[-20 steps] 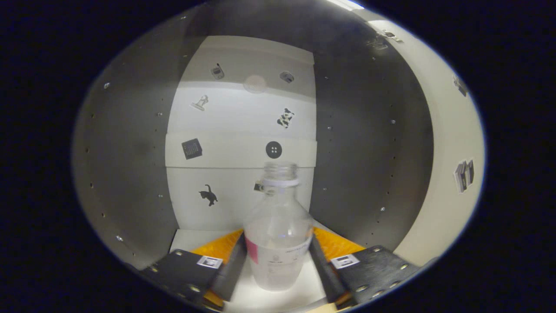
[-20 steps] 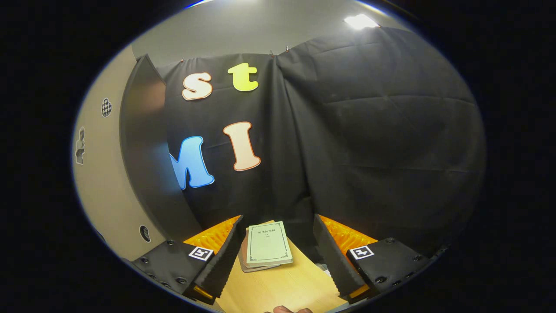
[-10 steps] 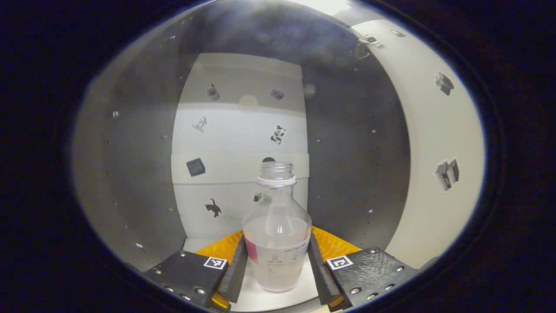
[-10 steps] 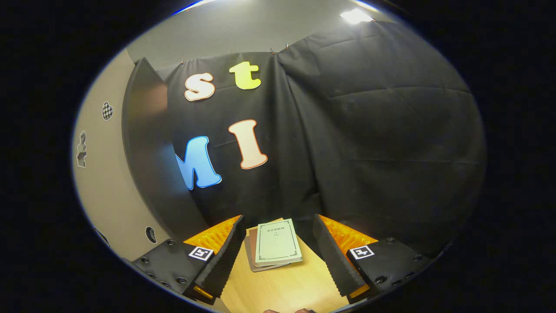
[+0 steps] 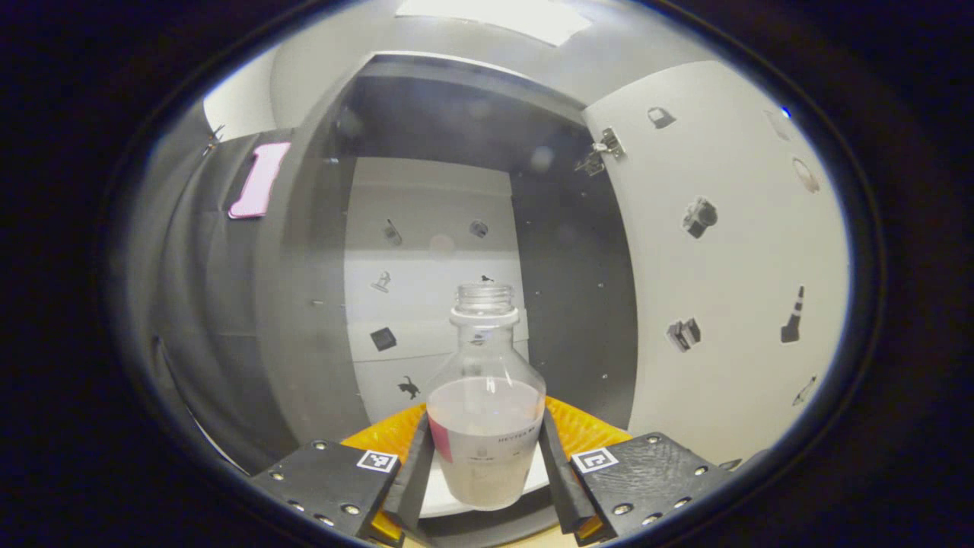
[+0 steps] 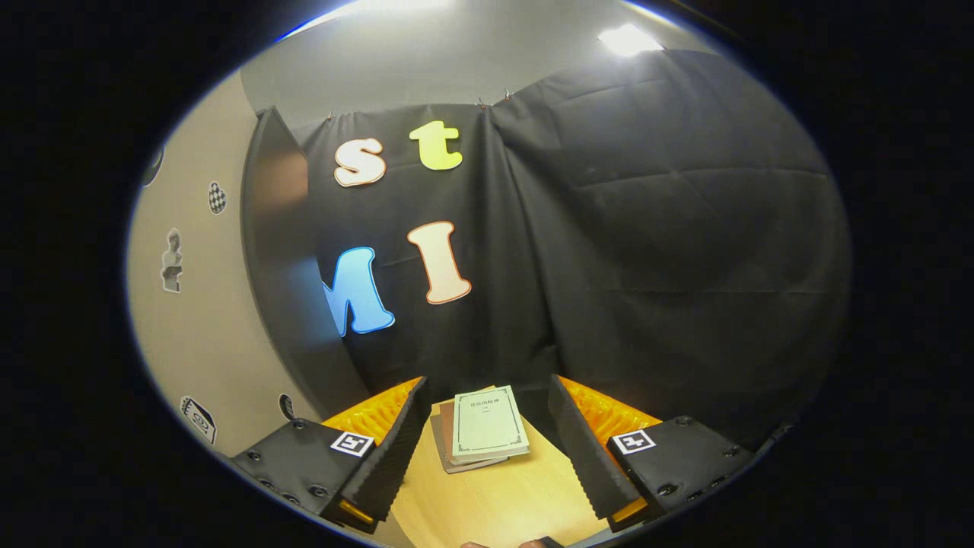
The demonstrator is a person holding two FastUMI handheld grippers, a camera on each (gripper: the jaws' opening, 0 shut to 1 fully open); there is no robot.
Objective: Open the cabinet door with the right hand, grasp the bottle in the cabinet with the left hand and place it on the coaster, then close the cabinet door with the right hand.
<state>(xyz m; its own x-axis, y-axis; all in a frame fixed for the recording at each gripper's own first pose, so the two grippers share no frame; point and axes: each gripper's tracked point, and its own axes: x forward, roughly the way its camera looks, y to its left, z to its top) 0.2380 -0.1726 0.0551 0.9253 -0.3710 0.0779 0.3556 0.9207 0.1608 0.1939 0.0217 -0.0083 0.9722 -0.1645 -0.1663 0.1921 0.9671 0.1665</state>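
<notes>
in the left gripper view our left tongs (image 5: 485,464) are clamped on the bottle (image 5: 485,426), one finger (image 5: 415,476) pressed to each side of its lower body at the labelled band. the bottle is clear, stands upright between the fingers, has no cap on its threaded neck, and is partly filled with a pale, cloudy liquid. its base sits above the front edge of the white cabinet shelf (image 5: 437,498); we cannot tell whether it touches the shelf or hangs just over it.

beyond the bottle we look into the cabinet (image 5: 426,251): dark side walls with rows of small holes and a white back panel dotted with small stickers. the cabinet door (image 5: 723,266) stands swung wide open on our right side of that view, its pale inner face carrying more stickers and a metal hinge (image 5: 601,152) at its top corner.

in the right gripper view our right tongs (image 6: 485,457) are spread apart and hold nothing. between and beyond their fingers lies a wooden desk (image 6: 502,502) with a small stack of books (image 6: 481,430), the top one pale green. at the left of that view is a pale panel with stickers and a dark edge (image 6: 281,274) beside it.
</notes>
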